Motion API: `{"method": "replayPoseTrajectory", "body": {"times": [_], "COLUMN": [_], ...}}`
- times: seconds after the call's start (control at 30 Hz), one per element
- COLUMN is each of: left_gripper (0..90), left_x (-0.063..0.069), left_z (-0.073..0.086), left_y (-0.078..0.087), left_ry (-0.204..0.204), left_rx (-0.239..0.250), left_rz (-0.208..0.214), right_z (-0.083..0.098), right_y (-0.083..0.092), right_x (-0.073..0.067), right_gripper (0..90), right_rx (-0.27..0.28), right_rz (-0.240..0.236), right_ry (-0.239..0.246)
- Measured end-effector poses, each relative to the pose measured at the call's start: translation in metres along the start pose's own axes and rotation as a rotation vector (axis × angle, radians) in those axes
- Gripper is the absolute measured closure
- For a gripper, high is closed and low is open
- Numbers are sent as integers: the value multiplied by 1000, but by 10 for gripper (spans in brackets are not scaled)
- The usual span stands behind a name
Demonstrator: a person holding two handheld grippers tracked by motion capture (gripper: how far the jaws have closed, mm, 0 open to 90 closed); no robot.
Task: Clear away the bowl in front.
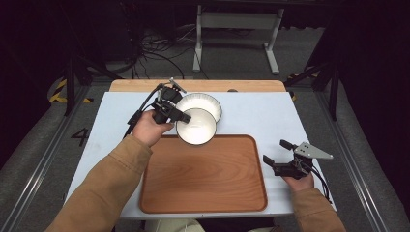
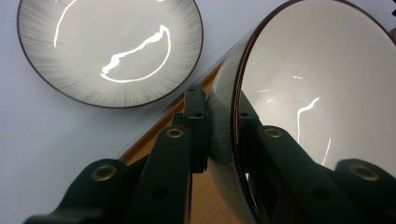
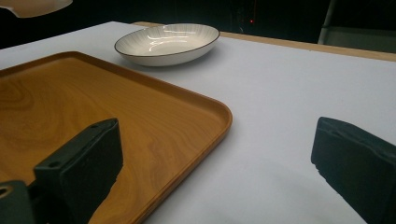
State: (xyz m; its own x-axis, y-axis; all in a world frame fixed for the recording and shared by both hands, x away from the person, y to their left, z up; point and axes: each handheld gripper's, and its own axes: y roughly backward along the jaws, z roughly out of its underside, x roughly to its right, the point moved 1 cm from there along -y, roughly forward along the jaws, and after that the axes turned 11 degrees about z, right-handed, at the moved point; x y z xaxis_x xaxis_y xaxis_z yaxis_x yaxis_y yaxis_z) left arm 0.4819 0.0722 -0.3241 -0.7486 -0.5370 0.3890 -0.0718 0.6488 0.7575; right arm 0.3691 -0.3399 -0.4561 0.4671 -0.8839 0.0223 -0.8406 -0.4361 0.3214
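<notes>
My left gripper (image 1: 183, 116) is shut on the rim of a white bowl (image 1: 196, 126), held in the air over the far edge of the wooden tray (image 1: 203, 179). In the left gripper view the black jaws pinch the bowl's dark-edged wall (image 2: 223, 140), with the bowl's inside (image 2: 317, 84) to the right. A white ribbed plate (image 1: 205, 102) lies on the table just beyond the bowl, and shows too as plate (image 2: 112, 46) and plate (image 3: 168, 43). My right gripper (image 1: 275, 152) is open, low over the table at the tray's right edge (image 3: 205, 135).
The tray lies on a white table top (image 1: 261, 116) with a wooden strip (image 1: 135, 85) along the far edge. Beyond the table stand a metal frame (image 1: 237, 29) and loose cables (image 1: 154, 53) on the floor.
</notes>
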Motion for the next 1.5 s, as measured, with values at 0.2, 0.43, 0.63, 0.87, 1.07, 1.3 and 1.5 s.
{"method": "replayPoseTrajectory", "body": {"times": [0.2, 0.43, 0.63, 0.87, 1.07, 1.3, 1.5], "left_gripper": [821, 821, 820, 821, 821, 821, 821], "left_x": [4, 8, 9, 10, 13, 17, 19], "left_z": [8, 16, 20, 25, 29, 32, 36], "left_y": [-9, -19, -28, -38, -46, -54, -62], "left_ry": [-21, -31, -37, -39, -44, -65, -70], "left_rx": [-37, -73, -97, -134, -160, -193, -212], "left_rz": [12, 17, 33, 33, 44, 54, 59], "right_z": [0, 0, 0, 0, 0, 0, 0], "right_y": [0, 0, 0, 0, 0, 0, 0], "right_x": [0, 0, 0, 0, 0, 0, 0], "right_gripper": [26, 26, 26, 26, 26, 26, 26], "right_rx": [0, 0, -2, -1, -1, -1, -1], "right_rz": [0, -1, -1, -2, -2, -3, -4], "right_ry": [1, 1, 2, 3, 2, 1, 0]}}
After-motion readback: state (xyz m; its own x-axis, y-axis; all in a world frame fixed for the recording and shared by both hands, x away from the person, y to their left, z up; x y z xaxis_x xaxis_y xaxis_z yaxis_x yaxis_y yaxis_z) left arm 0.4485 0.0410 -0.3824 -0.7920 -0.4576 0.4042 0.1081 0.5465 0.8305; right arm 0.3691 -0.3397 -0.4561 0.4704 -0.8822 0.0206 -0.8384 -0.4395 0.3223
